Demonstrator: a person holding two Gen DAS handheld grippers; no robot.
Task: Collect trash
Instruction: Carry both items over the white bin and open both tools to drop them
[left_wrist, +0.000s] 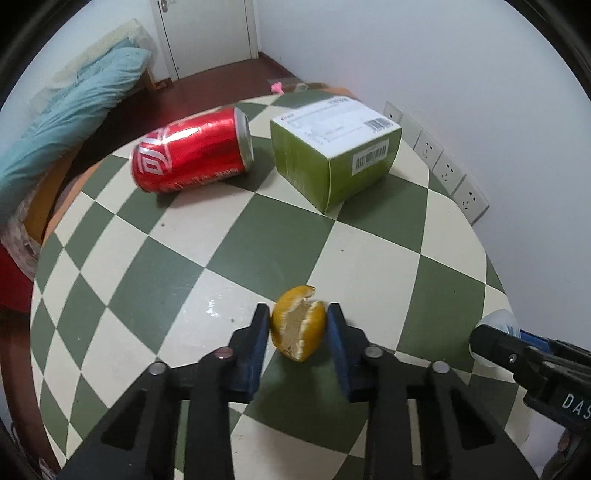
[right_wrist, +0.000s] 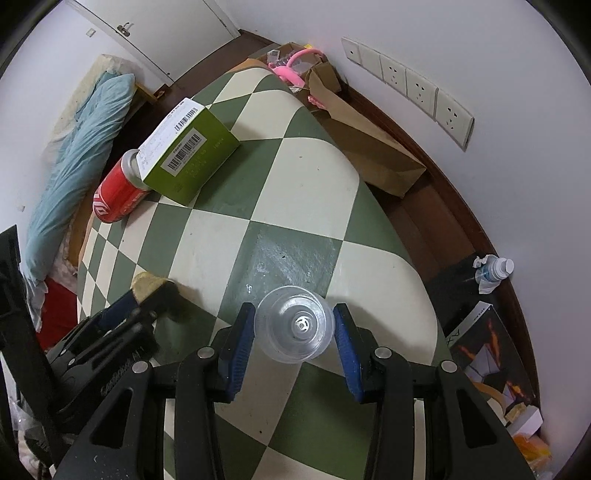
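Note:
My left gripper (left_wrist: 297, 317) is shut on a piece of orange peel (left_wrist: 298, 325), both blue pads pressing its sides just above the checked table (left_wrist: 258, 236). A clear plastic cup (right_wrist: 294, 324) sits between the blue pads of my right gripper (right_wrist: 294, 318), which is shut on it; I look down into the cup. The left gripper (right_wrist: 147, 295) with the peel (right_wrist: 147, 283) also shows at the left of the right wrist view. A red soda can (left_wrist: 192, 151) lies on its side at the far end of the table, next to a green carton (left_wrist: 334, 151).
The table stands against a white wall with a row of sockets (right_wrist: 410, 88). A brown paper bag (right_wrist: 365, 147) and a box of clutter with something pink (right_wrist: 291, 70) sit on the floor past the table's right edge. A small water bottle (right_wrist: 493, 271) lies on the floor.

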